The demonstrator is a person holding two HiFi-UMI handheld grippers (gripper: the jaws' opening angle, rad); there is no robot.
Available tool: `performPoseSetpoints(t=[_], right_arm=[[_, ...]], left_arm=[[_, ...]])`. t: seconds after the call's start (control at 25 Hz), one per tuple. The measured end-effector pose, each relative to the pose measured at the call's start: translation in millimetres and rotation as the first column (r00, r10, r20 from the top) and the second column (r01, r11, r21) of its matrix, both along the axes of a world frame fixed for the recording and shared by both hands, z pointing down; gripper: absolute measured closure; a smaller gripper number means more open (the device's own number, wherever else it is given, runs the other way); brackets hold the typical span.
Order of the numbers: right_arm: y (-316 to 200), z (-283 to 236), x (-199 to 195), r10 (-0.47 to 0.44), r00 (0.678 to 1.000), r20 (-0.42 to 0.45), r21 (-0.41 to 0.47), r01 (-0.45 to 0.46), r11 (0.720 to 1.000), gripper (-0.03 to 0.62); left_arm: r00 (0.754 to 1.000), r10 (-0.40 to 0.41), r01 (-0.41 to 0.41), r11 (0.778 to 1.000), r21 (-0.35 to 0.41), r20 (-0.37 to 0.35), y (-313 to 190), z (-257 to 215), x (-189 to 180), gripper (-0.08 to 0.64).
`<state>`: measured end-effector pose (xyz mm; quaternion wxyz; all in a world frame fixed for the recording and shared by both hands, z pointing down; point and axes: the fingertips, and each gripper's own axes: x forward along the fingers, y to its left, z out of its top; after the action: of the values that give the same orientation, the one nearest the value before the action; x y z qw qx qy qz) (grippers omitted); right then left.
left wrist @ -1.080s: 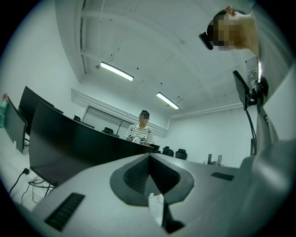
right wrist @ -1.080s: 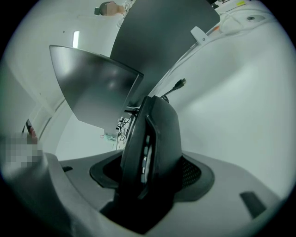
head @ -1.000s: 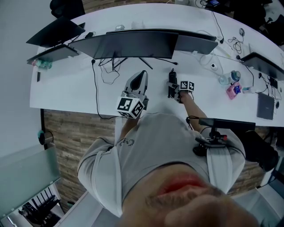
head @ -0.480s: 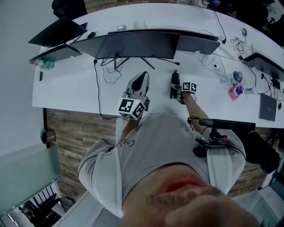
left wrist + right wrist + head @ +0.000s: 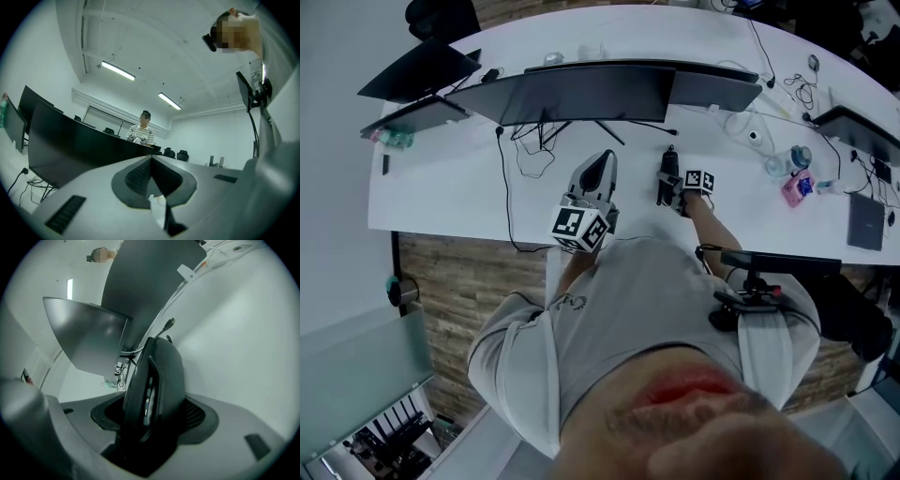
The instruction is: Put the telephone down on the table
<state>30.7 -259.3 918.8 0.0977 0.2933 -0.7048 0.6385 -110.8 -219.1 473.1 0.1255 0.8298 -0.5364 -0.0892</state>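
The telephone (image 5: pixel 665 174) is a black handset, held on edge just over the white table (image 5: pixel 450 187), below the wide monitor. My right gripper (image 5: pixel 669 180) is shut on it, with its marker cube to the right. In the right gripper view the telephone (image 5: pixel 157 376) stands upright between the jaws of the right gripper (image 5: pixel 152 404), with the white table surface behind it. My left gripper (image 5: pixel 598 169) hovers left of the phone, apart from it, and points toward the monitor. Seen in its own view, the left gripper (image 5: pixel 151 161) has its jaws closed together and holds nothing.
A wide dark monitor (image 5: pixel 591 92) with loose cables (image 5: pixel 530 150) stands just beyond both grippers. More screens (image 5: pixel 417 70) sit at the left. A bottle (image 5: pixel 794 161), a pink object (image 5: pixel 791 190) and a laptop (image 5: pixel 865 222) lie right. A seated person (image 5: pixel 141 133) shows beyond the monitor.
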Motion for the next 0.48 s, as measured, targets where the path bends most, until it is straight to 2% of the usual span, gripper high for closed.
performPoseSetpoints(t=[0.2, 0.48], right_arm=[[-3.4, -0.3, -0.4, 0.012, 1.000, 0.027, -0.009, -0.012, 1.000, 0.287], [-2.9, -0.1, -4.1, -0.045, 0.999, -0.028, 0.016, 0.045, 0.999, 0.287]], left_arm=[[1.000, 0.002, -0.002, 1.000, 0.001, -0.002, 0.1, 0.2, 0.8, 0.558], [1.000, -0.008, 0.008, 1.000, -0.003, -0.001, -0.2, 1.5, -2.8, 0.558]])
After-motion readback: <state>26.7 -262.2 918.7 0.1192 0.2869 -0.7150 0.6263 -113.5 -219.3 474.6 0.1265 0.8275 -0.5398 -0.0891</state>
